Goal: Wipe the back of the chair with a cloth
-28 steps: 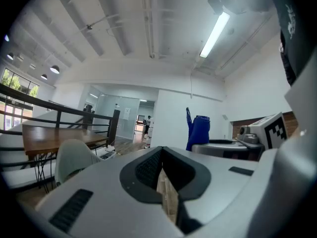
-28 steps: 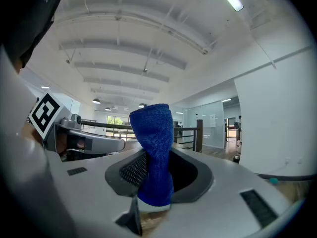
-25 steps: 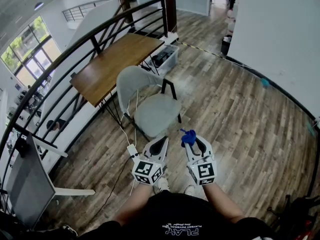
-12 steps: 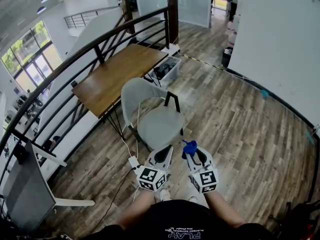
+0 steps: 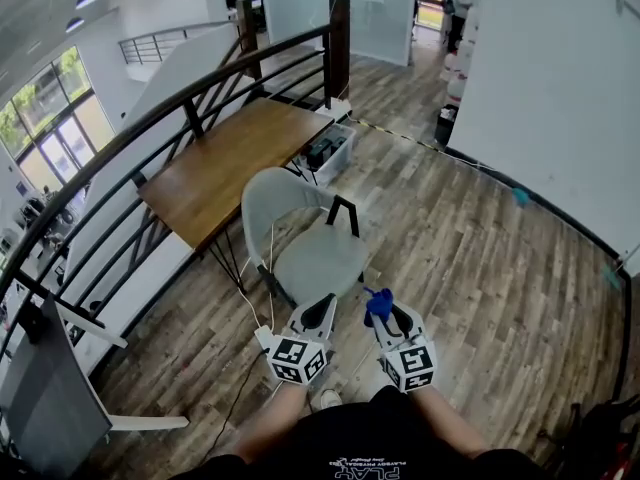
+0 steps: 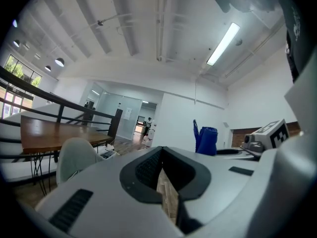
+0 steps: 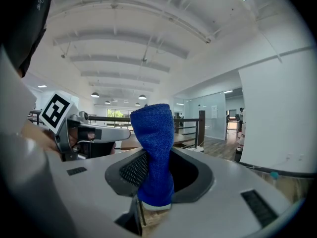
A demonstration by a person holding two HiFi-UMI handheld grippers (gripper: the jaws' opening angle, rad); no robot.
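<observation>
Your right hand-held gripper (image 5: 386, 315) pinches the blue cloth (image 5: 377, 302) upright, ready for wiping; your left hand-held gripper (image 5: 320, 310) is closed, empty. The grey chair (image 5: 318, 248) stands ahead, its back untouched.

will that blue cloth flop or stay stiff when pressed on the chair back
Likely soft: the cloth looks knitted and bunches where the right gripper pinches it. Its free end stands upright, so probably thick enough to hold some shape. It should mould to the curved chair back.
</observation>
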